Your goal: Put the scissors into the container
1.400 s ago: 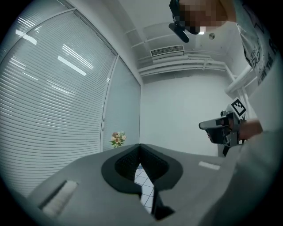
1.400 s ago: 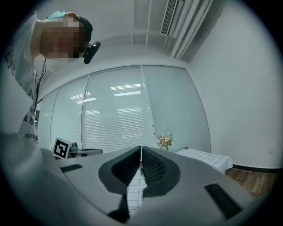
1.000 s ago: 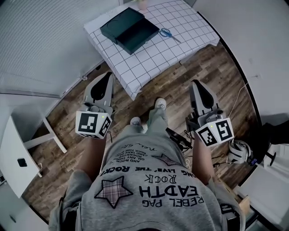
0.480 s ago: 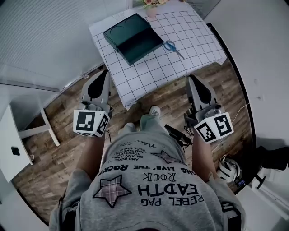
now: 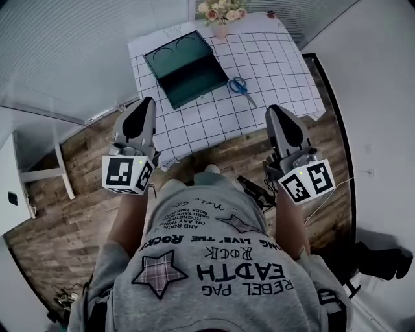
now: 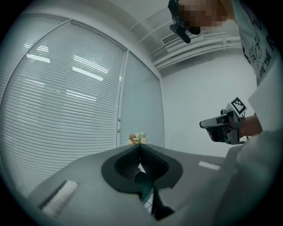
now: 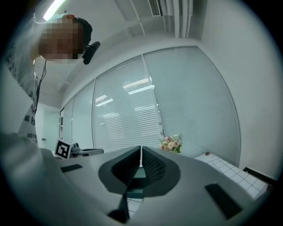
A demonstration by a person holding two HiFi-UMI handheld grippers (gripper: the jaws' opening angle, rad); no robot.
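I see the scissors [image 5: 241,87] lying flat on the gridded desk [image 5: 279,58], just right of the dark container [image 5: 186,68]. It lies open, and inside I make out only two round outlines. Flowers [image 5: 220,11] stand at the far edge. My left gripper [image 5: 144,105] and right gripper [image 5: 275,111] hang at the near edge, fingers pressed together on each. The container's depth is unclear.

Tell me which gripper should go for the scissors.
Right. The scissors lie on the table, right of the container, nearly straight ahead of the right gripper. The left gripper sits on the container's side. Both are shut and empty.
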